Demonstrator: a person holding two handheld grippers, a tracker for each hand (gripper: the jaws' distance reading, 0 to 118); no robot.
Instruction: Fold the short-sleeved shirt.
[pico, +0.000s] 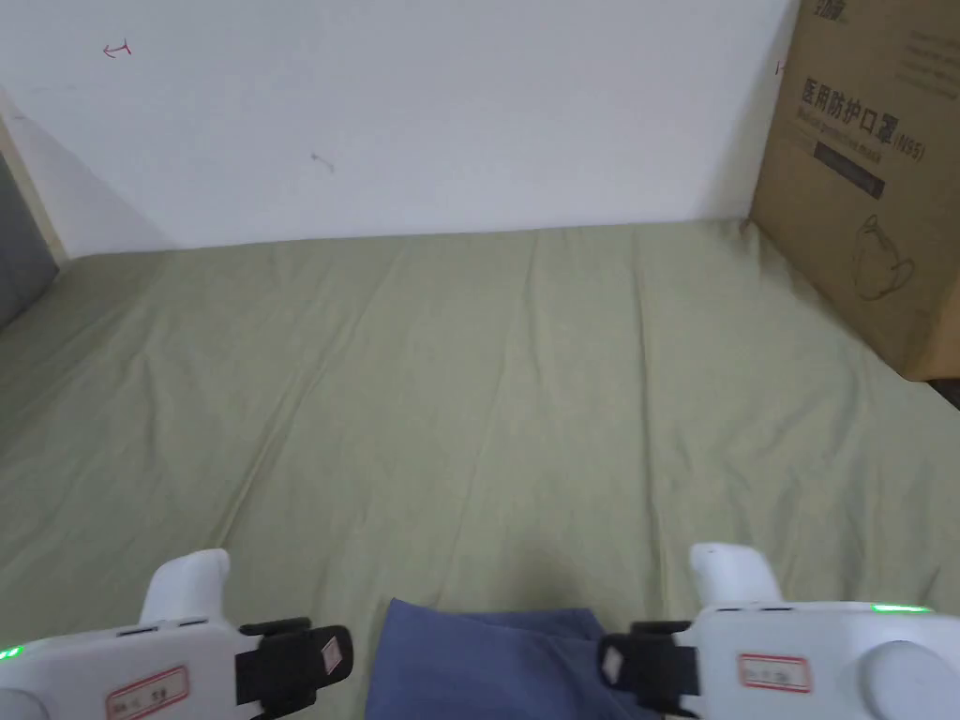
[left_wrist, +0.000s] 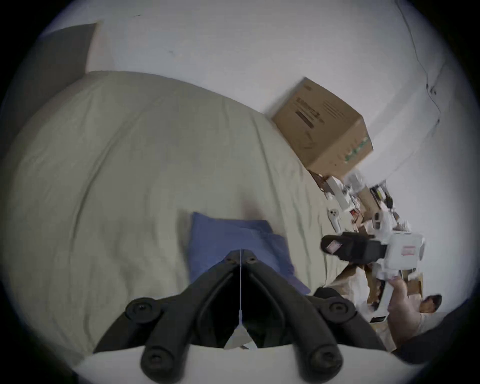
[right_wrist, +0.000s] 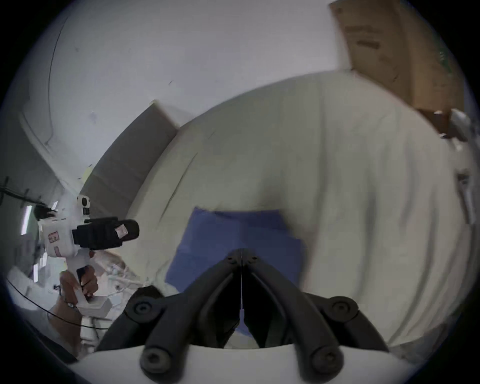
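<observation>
Head view: shirt (pico: 487, 661) lies between left tongs (pico: 339, 653) and right tongs (pico: 611, 662), both closed empty, equally near.

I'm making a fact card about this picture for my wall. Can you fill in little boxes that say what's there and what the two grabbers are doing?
shirt: blue shirt, already folded into a small stack
surface: wrinkled green sheet
left gripper: jaws shut, holding nothing, left of the shirt
right gripper: jaws shut, holding nothing, right of the shirt
box: cardboard box at the far right, against the white wall
</observation>
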